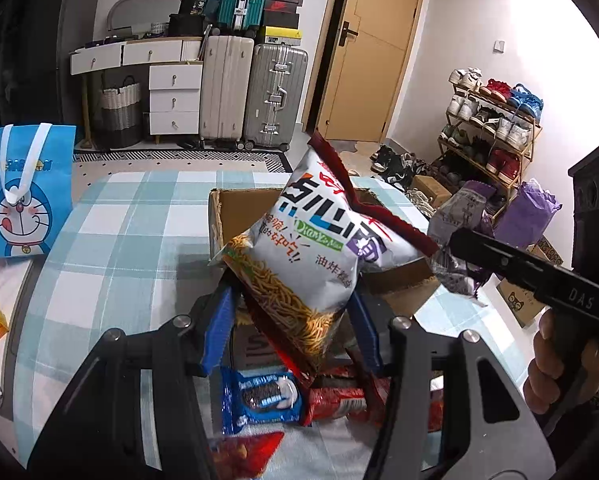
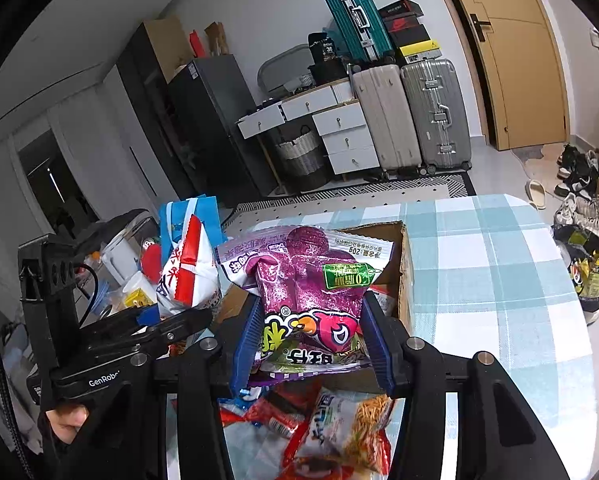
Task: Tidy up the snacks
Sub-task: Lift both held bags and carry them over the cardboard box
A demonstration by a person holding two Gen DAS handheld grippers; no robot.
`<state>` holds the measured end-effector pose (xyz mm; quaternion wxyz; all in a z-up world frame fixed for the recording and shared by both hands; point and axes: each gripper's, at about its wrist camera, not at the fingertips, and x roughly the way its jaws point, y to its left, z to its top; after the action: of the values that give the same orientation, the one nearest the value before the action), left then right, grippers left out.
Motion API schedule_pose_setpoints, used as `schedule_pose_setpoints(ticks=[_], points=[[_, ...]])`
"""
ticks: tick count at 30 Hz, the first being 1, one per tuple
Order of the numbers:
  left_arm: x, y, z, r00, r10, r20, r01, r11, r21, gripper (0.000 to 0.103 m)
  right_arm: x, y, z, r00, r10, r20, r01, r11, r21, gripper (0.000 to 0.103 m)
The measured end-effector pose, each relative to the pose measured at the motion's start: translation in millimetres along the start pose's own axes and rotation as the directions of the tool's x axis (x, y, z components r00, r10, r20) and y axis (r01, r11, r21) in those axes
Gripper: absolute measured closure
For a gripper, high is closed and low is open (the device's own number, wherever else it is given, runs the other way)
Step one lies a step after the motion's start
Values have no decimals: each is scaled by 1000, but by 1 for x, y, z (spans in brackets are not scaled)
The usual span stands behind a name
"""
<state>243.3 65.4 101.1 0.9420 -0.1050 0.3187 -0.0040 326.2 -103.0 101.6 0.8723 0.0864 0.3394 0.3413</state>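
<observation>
Both puffy, crinkly packets look feather-light and crushable: the left gripper (image 1: 295,320) pinches the noodle-snack bag (image 1: 311,240) by its near end, the right gripper (image 2: 313,340) is clamped on the purple candy bag (image 2: 311,280), both above the cardboard box (image 1: 239,208).

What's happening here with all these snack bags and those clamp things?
A person is sorting snacks with a hand-held gripper in each hand. The left gripper is shut on a silver noodle-snack bag; the right gripper is shut on a purple bag. Both bags hang in the air at the open cardboard box on the checked tablecloth. More packets, including a blue cookie pack, lie on the table nearer the person.
</observation>
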Motion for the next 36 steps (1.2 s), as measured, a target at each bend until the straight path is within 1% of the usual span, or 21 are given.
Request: schedule_pose_setpoints(ticks=[9, 14, 22, 27, 31, 33, 36], points=[[38, -1, 17, 1000, 4, -25, -4, 1000, 21, 53, 33, -11, 11, 1000, -16, -20, 16, 1000, 4, 54], [57, -4, 22, 999, 5, -39, -3, 999, 38, 53, 47, -16, 18, 1000, -1, -28, 1, 1000, 6, 54], [86, 2, 24, 998, -10, -68, 13, 999, 36, 53, 67, -24, 18, 998, 11, -62, -11, 1000, -4, 54], [98, 3, 26, 996, -18, -83, 21, 999, 40, 53, 77, -30, 21, 997, 30, -76, -30, 1000, 2, 54], [106, 4, 27, 994, 3, -113, 2, 999, 47, 53, 86, -34, 23, 996, 28, -89, -28, 1000, 2, 54], [109, 4, 27, 991, 0, -130, 6, 999, 43, 53, 89, -35, 23, 995, 25, -93, -25, 1000, 1, 54], [112, 2, 24, 989, 19, -147, -10, 998, 62, 52, 91, -36, 23, 995, 25, -97, -24, 1000, 4, 54]])
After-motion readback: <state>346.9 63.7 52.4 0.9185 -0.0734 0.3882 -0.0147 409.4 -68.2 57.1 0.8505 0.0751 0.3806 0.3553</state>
